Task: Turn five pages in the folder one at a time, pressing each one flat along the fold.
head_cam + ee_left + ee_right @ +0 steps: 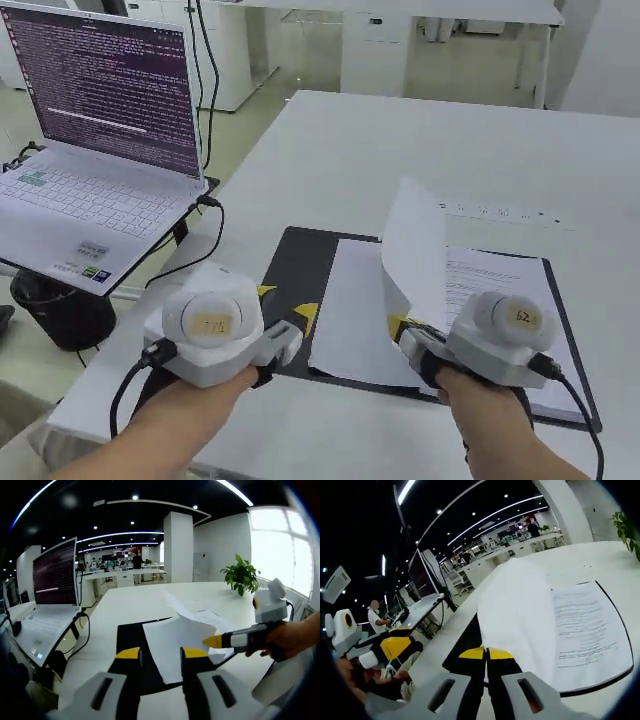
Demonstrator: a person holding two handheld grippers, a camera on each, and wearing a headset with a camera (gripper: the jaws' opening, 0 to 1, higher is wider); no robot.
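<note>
In the head view, a black folder (290, 270) lies open on the white surface (400, 140), with a laptop (100, 140) off to its left. One page (415, 250) stands up from the middle of the folder. Its lower corner meets the yellow tip of the right tool (400, 328). The left tool (287, 305) hangs over the folder's left cover, its yellow tips apart.

The left gripper view looks along the left tool (161, 653), whose two jaws are spread with nothing between them, over the folder (129, 632). The right tool (214, 641) comes in from the right at the page's edge. A potted plant (241, 575) stands at the far end of the surface.

The right gripper view shows the right tool (486, 654) with its jaws pressed together, pinching the page (520, 605), which rises just above them. Beside it lies a printed sheet (590, 625), its lines of text legible as text here. The left tool (395, 647) appears at the left.
</note>
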